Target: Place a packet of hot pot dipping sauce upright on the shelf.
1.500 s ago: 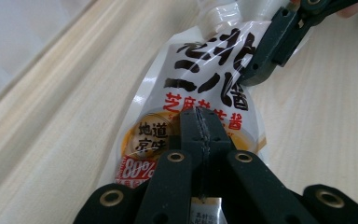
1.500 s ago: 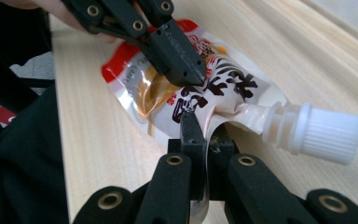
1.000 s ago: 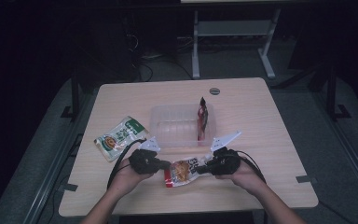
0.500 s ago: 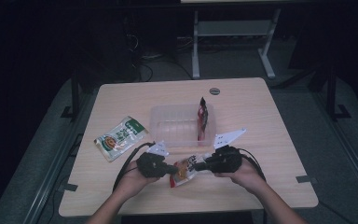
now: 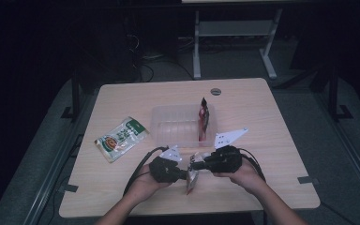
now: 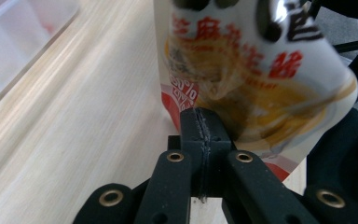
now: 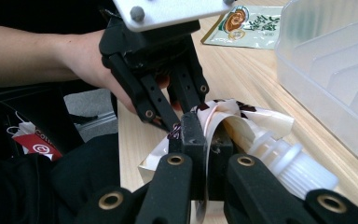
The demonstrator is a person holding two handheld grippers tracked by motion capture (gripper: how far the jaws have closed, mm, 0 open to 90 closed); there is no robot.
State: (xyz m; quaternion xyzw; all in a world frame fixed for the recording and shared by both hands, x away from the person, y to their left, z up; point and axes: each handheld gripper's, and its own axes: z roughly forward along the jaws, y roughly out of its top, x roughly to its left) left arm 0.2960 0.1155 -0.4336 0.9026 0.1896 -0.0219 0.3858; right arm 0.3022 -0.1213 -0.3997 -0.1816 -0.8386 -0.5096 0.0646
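Fingers (image 6: 200, 135) of the left gripper (image 5: 183, 174) are pressing together on the lower edge of the spouted sauce pouch (image 5: 191, 180); in the left gripper view the printed film is bulging just above the closed pads. The right gripper (image 7: 199, 140) is likewise clamping a fold of the same pouch beside its white screw cap (image 7: 292, 168), its jaws meeting on the film.

The pouch is hanging between the two grippers near the front edge of the wooden table (image 5: 272, 140), close in front of the clear plastic bin (image 5: 173, 126). A dark red packet (image 5: 203, 117) is standing upright against the bin's right side. A green and white sachet (image 5: 121, 138) is lying flat on the table to the left, well apart from the work.

Assessment: the pouch is looking light, soft and crumpling freely where pinched; the glossy film is probably slippery. The spout and cap are forming the one rigid part. The flat sealed edges and the film just beside the spout are judged the soundest places to grip; squeezing the filled belly is risking a slip or a strained seam.
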